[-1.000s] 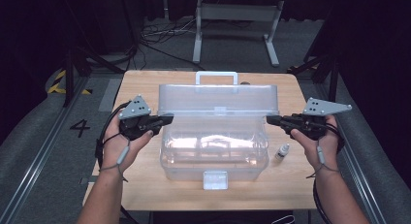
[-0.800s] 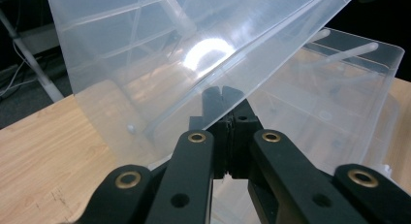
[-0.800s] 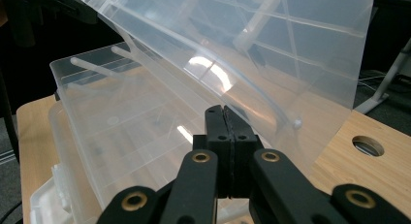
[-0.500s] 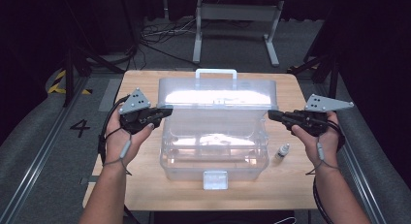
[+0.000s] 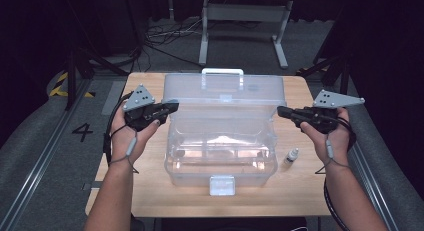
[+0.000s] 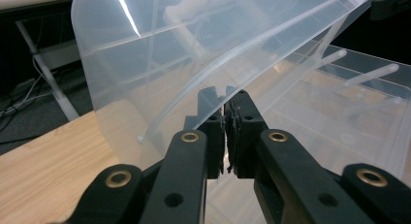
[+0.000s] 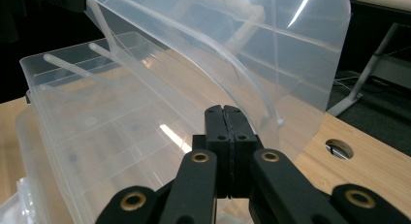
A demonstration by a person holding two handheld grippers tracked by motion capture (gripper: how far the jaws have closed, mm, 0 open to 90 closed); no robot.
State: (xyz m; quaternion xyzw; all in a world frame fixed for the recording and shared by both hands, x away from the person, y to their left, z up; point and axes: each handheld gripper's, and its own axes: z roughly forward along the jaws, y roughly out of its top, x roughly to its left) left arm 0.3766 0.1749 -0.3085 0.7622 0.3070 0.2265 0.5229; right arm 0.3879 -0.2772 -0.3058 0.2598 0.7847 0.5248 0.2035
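At the middle of the table (image 5: 150,196) we find a clear plastic box (image 5: 220,153), its lid (image 5: 225,93) tipped up and leaning toward twelve o'clock, hinged along the far edge, with a white handle (image 5: 222,73) at its top. A white latch (image 5: 222,184) sits on the near wall at six o'clock. Through the walls we make out what seems to be a shallow clear tray with dividers; whether anything lies in it we cannot tell (glare washes over the bottom).

At nine o'clock of the box we hold the left gripper (image 5: 172,107), its tip at the left edge of the lid. In the left gripper view (image 6: 225,120) the jaws stand almost together with a hair of a gap, the lid's edge right at the tips; whether they truly pinch it we cannot tell. At three o'clock the right gripper (image 5: 281,111) has its tip just beside the right edge of the lid. In the right gripper view (image 7: 226,122) its jaws are pressed flat together, the lid rising right behind them.

A small bottle (image 5: 291,156) with a white cap stands on the table at about four o'clock, near the box.
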